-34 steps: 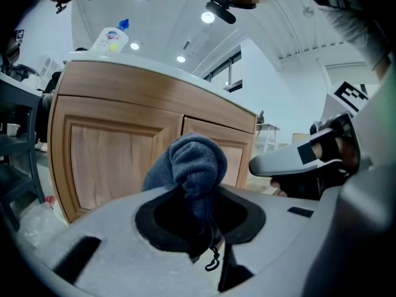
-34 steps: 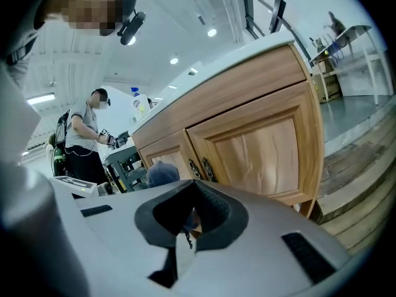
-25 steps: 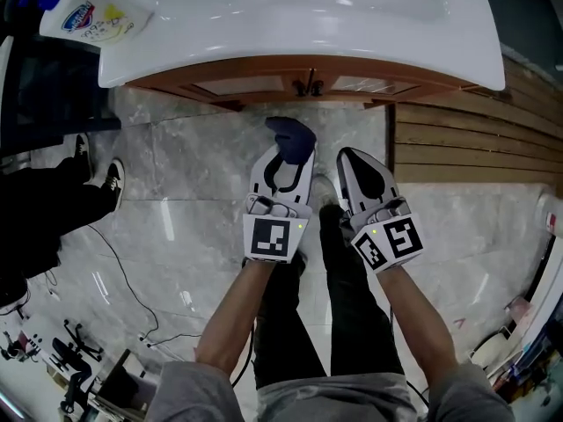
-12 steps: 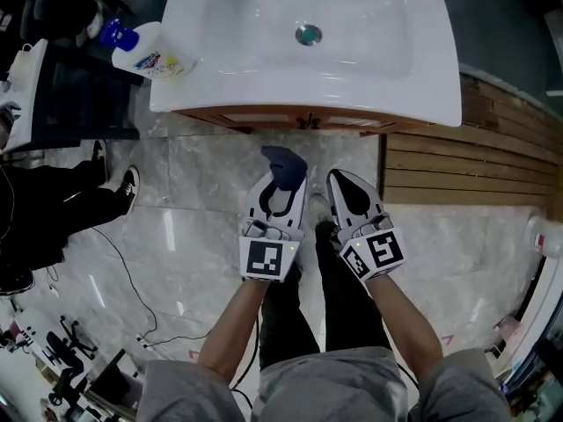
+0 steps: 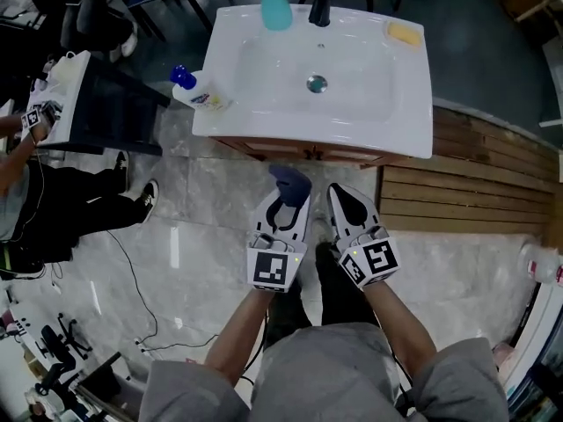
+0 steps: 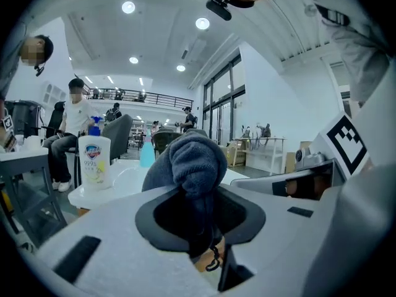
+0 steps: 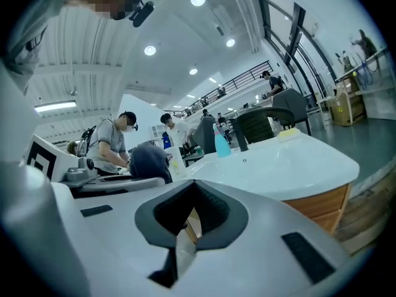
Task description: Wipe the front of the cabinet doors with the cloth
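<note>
1. Before the cabinet, head view: left gripper (image 5: 283, 207), fingers clenched on the cloth (image 5: 291, 184).
2. Cloth: dark blue, bunched. Its lower part is pinched between the left fingers; the rest bulges out past the fingertips as a rounded wad. In the head view it sits short of the doors (image 5: 290, 152), with a strip of floor (image 5: 202, 236) showing between them.
3. Right gripper (image 5: 343, 198): just beside the left one, fingers pressed together with nothing between them. It points the same way, toward the cabinet, and is clear of the cloth.
4. Doors: a brown wood front, seen only as a narrow band under the overhanging sink (image 5: 255, 112).
5. Sink: white, with a drain at centre.
6. On the sink: a soap bottle (image 5: 201, 95) with a blue pump on the left corner, a teal bottle (image 5: 276, 7) at the back edge, and a yellow block (image 5: 404, 32) at the back right.
7. Floor: grey marble, with wooden decking (image 5: 466, 174) to the right of the cabinet.
8. Bystander (image 5: 53, 209): dark trousers, at the far left.
</note>
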The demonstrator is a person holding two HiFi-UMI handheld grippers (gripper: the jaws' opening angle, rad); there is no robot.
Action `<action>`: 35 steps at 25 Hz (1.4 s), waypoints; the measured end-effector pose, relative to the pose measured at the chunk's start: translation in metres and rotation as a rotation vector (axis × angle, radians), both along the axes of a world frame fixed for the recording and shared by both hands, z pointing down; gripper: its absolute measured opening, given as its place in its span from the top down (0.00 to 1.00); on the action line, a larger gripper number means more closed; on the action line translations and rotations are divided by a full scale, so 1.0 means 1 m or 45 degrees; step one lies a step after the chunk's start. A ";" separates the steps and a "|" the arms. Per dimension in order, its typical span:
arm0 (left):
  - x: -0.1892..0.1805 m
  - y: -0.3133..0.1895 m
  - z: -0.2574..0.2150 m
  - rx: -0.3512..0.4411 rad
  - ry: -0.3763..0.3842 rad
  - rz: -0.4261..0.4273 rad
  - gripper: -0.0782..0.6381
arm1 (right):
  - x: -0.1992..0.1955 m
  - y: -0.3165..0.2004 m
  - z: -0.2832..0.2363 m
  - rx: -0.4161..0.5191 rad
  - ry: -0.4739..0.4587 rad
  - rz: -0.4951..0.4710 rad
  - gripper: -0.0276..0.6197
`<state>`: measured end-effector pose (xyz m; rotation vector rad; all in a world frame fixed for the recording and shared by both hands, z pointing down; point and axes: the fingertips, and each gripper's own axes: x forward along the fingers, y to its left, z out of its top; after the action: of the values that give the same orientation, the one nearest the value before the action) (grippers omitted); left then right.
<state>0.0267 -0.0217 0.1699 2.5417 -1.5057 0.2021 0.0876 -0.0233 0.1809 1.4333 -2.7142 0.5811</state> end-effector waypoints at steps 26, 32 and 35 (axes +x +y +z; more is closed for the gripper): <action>-0.013 0.031 -0.230 0.301 -0.018 0.069 0.76 | -0.010 0.030 -0.228 0.335 0.071 -0.013 0.94; -0.019 0.042 -0.251 0.353 -0.022 0.089 0.76 | -0.023 0.043 -0.251 0.414 0.078 -0.017 0.95; -0.022 0.043 -0.253 0.369 -0.026 0.097 0.76 | -0.026 0.044 -0.255 0.434 0.065 -0.006 0.95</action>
<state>0.0044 0.0218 -0.0829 2.8305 -1.5470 0.0203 0.0619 0.0209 -0.0743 1.4768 -2.8768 0.0789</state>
